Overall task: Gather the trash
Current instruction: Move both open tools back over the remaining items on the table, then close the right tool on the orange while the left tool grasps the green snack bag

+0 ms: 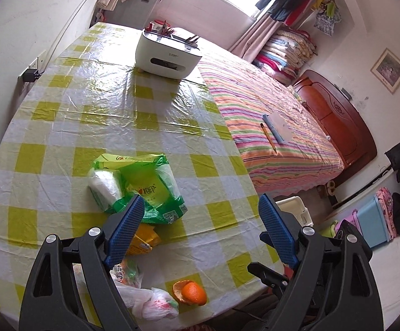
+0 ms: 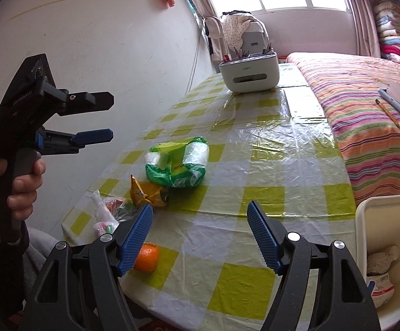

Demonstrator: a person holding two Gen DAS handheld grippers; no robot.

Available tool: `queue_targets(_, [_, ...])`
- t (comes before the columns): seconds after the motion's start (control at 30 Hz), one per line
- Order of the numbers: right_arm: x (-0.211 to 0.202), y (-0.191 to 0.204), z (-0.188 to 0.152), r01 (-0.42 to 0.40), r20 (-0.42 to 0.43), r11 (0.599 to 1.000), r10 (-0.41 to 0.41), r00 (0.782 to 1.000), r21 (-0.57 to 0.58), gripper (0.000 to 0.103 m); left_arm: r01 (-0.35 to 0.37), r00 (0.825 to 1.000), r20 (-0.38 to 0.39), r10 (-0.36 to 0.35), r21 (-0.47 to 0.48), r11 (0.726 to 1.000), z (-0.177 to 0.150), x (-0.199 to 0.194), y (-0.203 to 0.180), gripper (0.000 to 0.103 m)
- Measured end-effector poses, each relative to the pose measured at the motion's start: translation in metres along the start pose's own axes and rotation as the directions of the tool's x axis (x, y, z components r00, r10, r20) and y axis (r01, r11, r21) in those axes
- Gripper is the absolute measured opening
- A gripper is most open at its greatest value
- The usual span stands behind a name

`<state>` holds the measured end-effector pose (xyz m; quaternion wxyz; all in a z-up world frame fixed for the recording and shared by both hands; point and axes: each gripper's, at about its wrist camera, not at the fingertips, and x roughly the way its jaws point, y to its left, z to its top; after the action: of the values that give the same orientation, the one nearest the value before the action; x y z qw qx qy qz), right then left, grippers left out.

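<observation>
Trash lies on the checked tablecloth (image 1: 89,104): a green tissue pack wrapper (image 1: 142,184) (image 2: 177,162), a crumpled yellow snack bag (image 1: 142,241) (image 2: 147,193), clear plastic bags with colourful scraps (image 1: 147,300) (image 2: 108,215) and orange peel (image 1: 190,293) (image 2: 146,258). My left gripper (image 1: 200,220) is open and empty above the near table edge; it also shows in the right wrist view (image 2: 106,118). My right gripper (image 2: 200,226) is open and empty, low over the table's near end. A white bin (image 2: 387,220) (image 1: 293,207) stands off the table's right side, with trash inside.
A white organiser box (image 1: 166,55) (image 2: 249,74) with pens stands at the table's far end. A striped bed (image 1: 269,115) (image 2: 371,104) adjoins the table on the right, with a pencil and notebook on it. A wall runs along the left.
</observation>
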<state>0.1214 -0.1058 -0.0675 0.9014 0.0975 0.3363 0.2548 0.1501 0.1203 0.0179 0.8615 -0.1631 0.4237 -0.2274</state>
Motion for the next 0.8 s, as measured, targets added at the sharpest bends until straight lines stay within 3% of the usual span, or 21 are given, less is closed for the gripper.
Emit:
queue_targets(0.2, [0.013,0.03,-0.013,-0.097,-0.08,0.991,0.09,0.993,-0.093,0.069,-0.015,0.999,-0.032,0.013,-0.058,0.998,0.001,0.006,0.022,0.084])
queue_targets(0.43, [0.027,0.072,-0.035,-0.196,-0.191,0.943,0.147,0.97,-0.269,0.069,-0.016,0.998,-0.062,0.007,-0.156,0.988,0.003,0.014,0.044,0.084])
queue_targets(0.6, [0.038,0.084,-0.047,-0.164,-0.222,0.923,0.089,0.971,-0.349,0.069,-0.021,0.997,-0.073,0.008,-0.178,0.984,0.003,0.016,0.048,0.084])
queue_targets(0.8, [0.051,0.085,-0.053,-0.134,-0.241,0.921,0.045,0.969,-0.367,0.069,-0.025,0.996,-0.083,0.012,-0.16,0.987,0.001,0.02,0.044,0.084])
